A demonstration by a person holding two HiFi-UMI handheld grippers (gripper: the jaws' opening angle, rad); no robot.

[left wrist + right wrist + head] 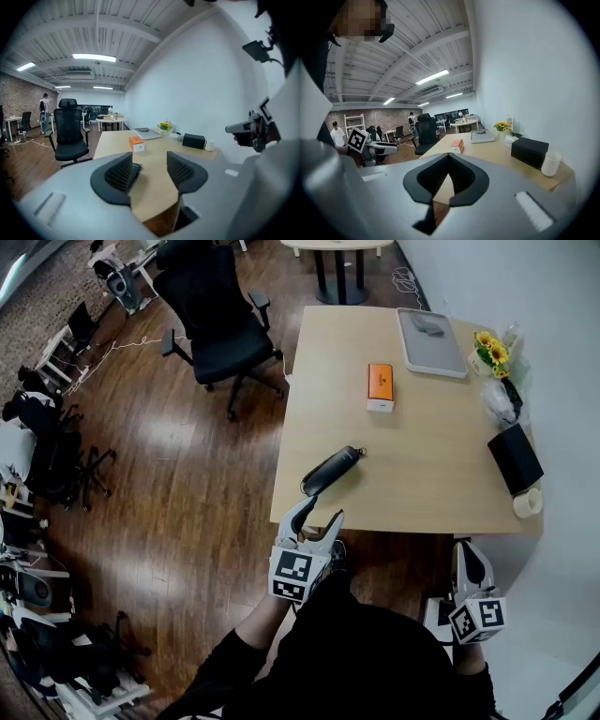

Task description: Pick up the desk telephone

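The desk telephone's black handset (332, 470) lies at a slant on the wooden table (422, 474), near its front left corner. My left gripper (315, 517) is open just short of the table's front edge, its jaws pointing at the handset's near end without touching it. In the left gripper view the handset (136, 168) peeks out behind the left jaw of that gripper (149, 170). My right gripper (471, 557) hangs below the table's front edge at the right. In the right gripper view this gripper (449, 177) has its jaws together with nothing in them.
Further back on the table lie an orange box (380, 387) and a grey tray (431, 341). Along the right edge stand yellow flowers (492, 352), a black box (515, 458) and a white cup (528, 503). A black office chair (220, 329) stands at the left of the table.
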